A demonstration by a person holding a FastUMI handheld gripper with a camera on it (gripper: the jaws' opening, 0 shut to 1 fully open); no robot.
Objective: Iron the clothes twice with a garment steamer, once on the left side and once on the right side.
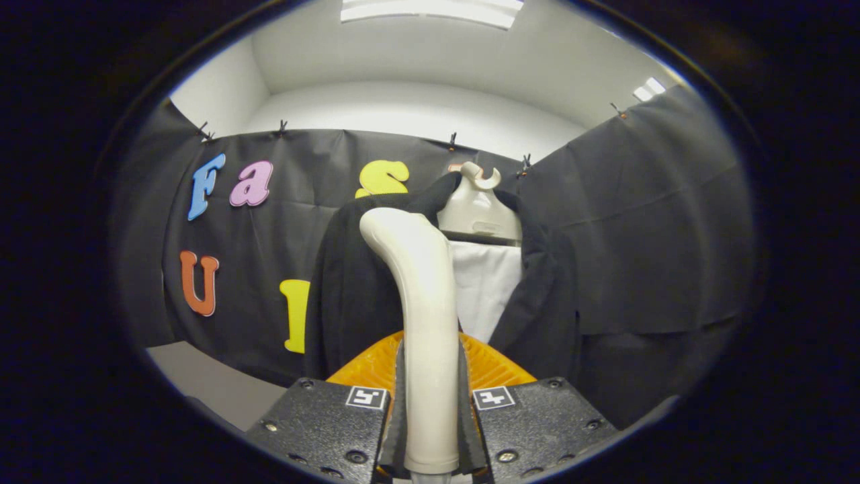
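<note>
Black cloth booth wall (645, 222), white ceiling with light panel (430, 10) at 12 o'clock. Gripper (430, 410) clamped on garment steamer (423, 323) handle between fingers; steamer head hidden, facing black jacket (349, 289) on hanger (478, 202) just beyond, 12 o'clock.

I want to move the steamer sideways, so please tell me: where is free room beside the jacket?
Free: plain booth wall on the jacket's far side. Crowded: the middle, where the hand-held gripper clamps the steamer handle before the jacket and hanger.
</note>
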